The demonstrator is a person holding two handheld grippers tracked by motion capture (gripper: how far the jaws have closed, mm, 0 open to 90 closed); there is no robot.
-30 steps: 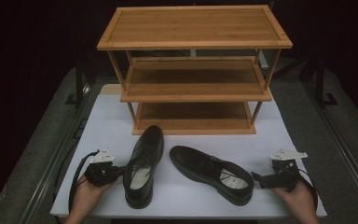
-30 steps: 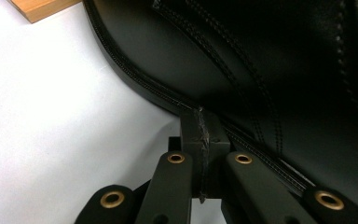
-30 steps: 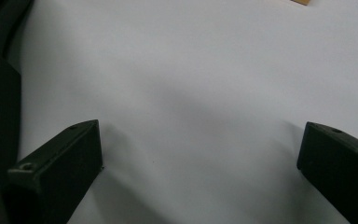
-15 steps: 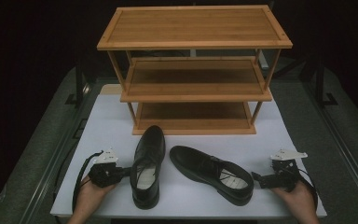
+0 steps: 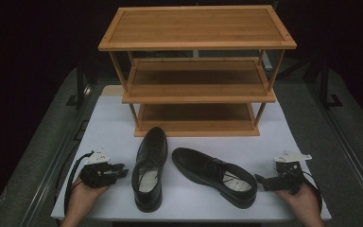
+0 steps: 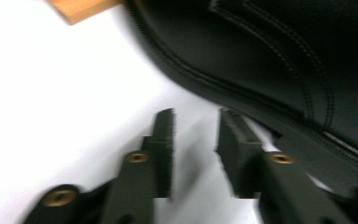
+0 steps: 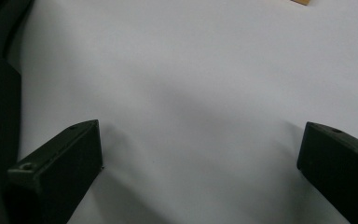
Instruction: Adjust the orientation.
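At the left edge of the white tabletop [image 5: 108, 123], at about 8 o'clock, a hand [image 5: 82, 198] holds the left gripper [image 5: 121, 170], its jaws aimed toward 3 o'clock at the nearer shoe; in the left gripper view the left gripper [image 6: 195, 149] has its jaws parted by a narrow gap with nothing between them, and the black leather flank of that shoe [image 6: 279, 70] lies just beside the right-hand jaw, touching or not I cannot tell.

Next comes the left black dress shoe [image 5: 149, 166], resting on its sole; its long axis runs from 6 to 12 o'clock, heel near the front edge and toe pointing at the rack, tilted slightly toward 1 o'clock.

Just to its right lies the second black dress shoe [image 5: 214, 174], also on its sole; its long axis is diagonal, with the toe toward 10 o'clock near the first shoe's middle and the heel toward 4 o'clock.

Behind both, at 12 o'clock, stands a three-tier bamboo shoe rack [image 5: 196, 45], its shelves bare.

At about 4 o'clock another hand [image 5: 302, 201] holds the right gripper [image 5: 260, 181], pointing toward 9 o'clock at the second shoe's heel, near but apart; in the right gripper view the right gripper [image 7: 198, 158] has its jaws spread wide over bare tabletop.
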